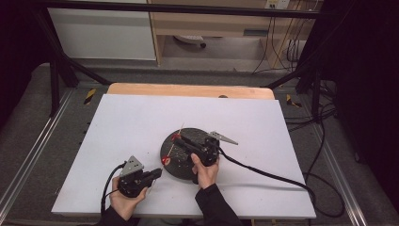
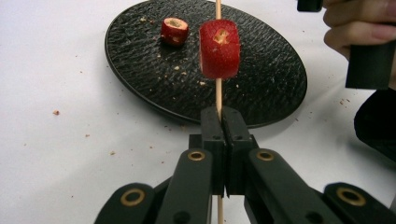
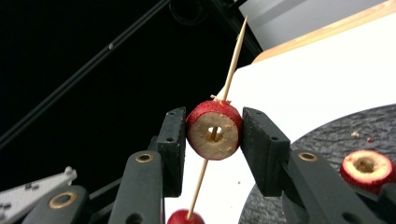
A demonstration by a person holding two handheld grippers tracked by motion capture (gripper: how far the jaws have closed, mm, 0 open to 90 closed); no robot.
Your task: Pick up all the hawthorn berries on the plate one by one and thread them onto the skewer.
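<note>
With the left hand-held gripper clamped on the skewer above the black plate on the counter, the right hand-held gripper squeezes a 2nd cored red fruit being threaded; next, probably push it down toward the 1st.

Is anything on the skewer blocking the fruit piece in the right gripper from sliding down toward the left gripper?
Yes. A red fruit piece already sits on the skewer, between the ring clamped by the right gripper and the left gripper.
</note>
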